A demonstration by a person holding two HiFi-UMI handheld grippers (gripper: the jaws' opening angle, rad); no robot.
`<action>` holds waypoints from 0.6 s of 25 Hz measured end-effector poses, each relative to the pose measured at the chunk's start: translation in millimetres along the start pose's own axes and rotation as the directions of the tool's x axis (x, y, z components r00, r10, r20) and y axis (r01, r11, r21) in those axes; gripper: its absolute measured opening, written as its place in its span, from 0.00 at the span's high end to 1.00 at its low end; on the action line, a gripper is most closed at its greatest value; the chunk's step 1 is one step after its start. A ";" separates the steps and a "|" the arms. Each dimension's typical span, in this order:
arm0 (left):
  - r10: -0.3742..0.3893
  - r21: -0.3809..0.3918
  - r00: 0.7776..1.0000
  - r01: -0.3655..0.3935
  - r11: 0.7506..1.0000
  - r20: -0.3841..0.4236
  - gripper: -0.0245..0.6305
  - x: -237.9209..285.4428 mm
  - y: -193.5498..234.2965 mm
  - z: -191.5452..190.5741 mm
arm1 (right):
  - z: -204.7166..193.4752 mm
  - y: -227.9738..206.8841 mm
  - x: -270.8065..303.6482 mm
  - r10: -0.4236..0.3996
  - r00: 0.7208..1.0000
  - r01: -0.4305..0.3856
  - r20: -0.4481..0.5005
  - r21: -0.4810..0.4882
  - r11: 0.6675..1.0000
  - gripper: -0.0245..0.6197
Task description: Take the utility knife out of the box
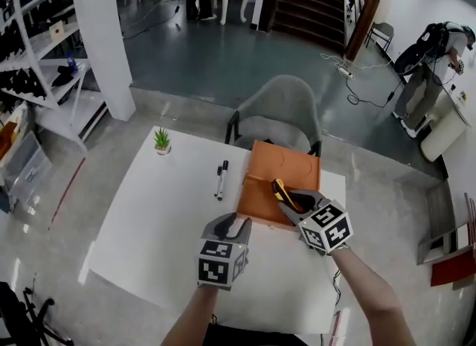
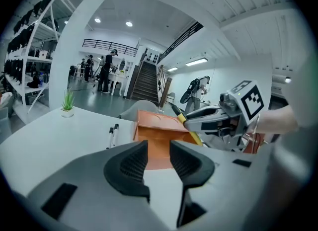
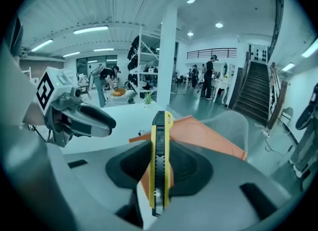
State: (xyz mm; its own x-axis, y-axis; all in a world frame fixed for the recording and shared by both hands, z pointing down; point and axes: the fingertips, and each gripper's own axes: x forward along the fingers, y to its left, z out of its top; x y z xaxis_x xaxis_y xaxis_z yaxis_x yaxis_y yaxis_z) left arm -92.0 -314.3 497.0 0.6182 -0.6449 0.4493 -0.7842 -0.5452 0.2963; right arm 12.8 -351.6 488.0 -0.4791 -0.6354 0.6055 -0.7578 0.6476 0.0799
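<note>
Left gripper (image 1: pixel 236 225), at lower centre of the frame, is held over the white desk (image 1: pixel 156 225), jaws spread and empty; to its right, the yellow utility knife (image 1: pixel 281 191) is pinched by the right gripper (image 1: pixel 294 204) above the orange box (image 1: pixel 279 166).

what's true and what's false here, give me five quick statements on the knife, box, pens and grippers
The right gripper grips the knife. True.
The left gripper grips the box. False: its jaws stand apart, empty.
The box is blue. False: it is orange.
A small plant stands on the table. True.
The pens lie in the box. False: they lie on the table beside it.
</note>
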 end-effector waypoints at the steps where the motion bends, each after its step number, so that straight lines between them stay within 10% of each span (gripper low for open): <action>1: -0.003 0.008 1.000 0.003 1.000 0.000 0.76 0.0 -2.0 1.0 | 2.6 -1.1 -6.9 -0.010 1.000 0.010 0.023 0.020 1.000 0.79; 15: -0.039 0.094 0.999 0.041 0.995 -0.018 0.76 3.1 -39.0 1.0 | 5.1 -4.3 -94.3 -0.149 0.952 0.059 0.267 0.316 0.947 0.79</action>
State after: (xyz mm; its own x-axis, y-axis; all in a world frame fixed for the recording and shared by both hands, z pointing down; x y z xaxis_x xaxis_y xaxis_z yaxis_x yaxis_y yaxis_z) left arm -59.3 -295.6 486.0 0.6477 -0.6134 0.4519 -0.7497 -0.6189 0.2343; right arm 59.0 -296.6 426.5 -0.4615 -0.8138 0.3532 -0.8861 0.4422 -0.1388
